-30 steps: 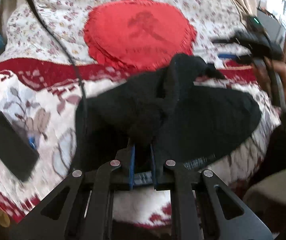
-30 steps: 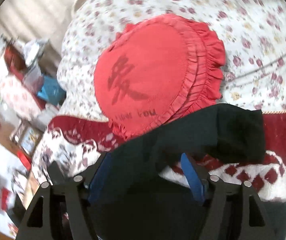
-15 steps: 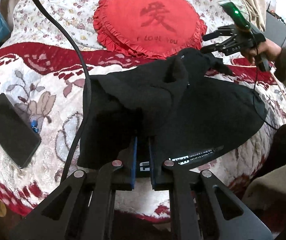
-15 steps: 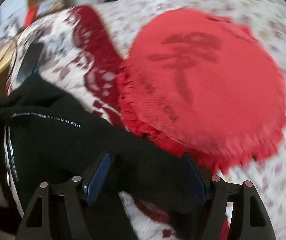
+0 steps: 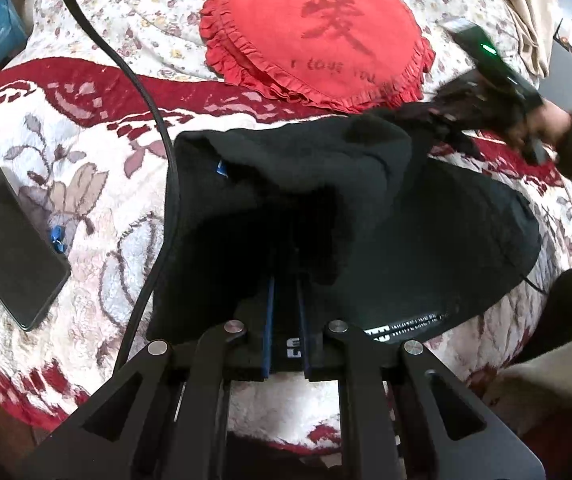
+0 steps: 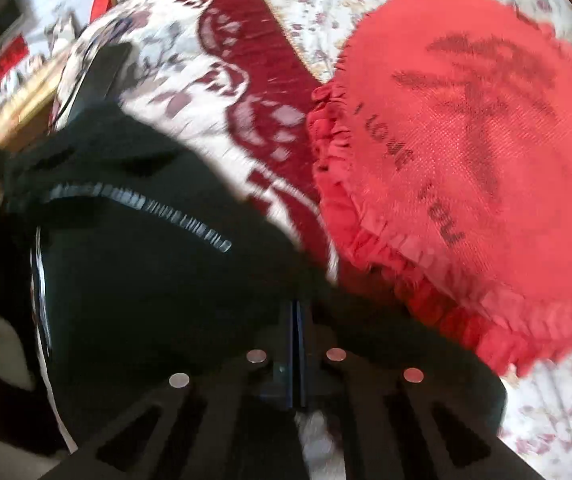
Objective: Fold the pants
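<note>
Pants lie spread on the patterned blanket of a bed, black, with a white-lettered band along the near edge and one part lifted and bunched over the rest. From the left wrist view the left gripper sits at the near edge with its blue-lined fingers drawn close together on a gather of the dark cloth, which rises straight ahead of it. The right gripper is at the far right corner of the garment, blurred, with a tail of the cloth trailing from it; in its own view its fingers are pressed nearly together with black fabric around them, so it appears to be pinching the pants as well. The cloth's long axis seems to run from the left tool diagonally toward the right one, so the fold likely turns on that far corner, nearest the right hand. Beyond the pants rests a red heart-shaped cushion, just touching the far edge. A phone lies well to the left, and a black cable runs along the left side of the garment.
</note>
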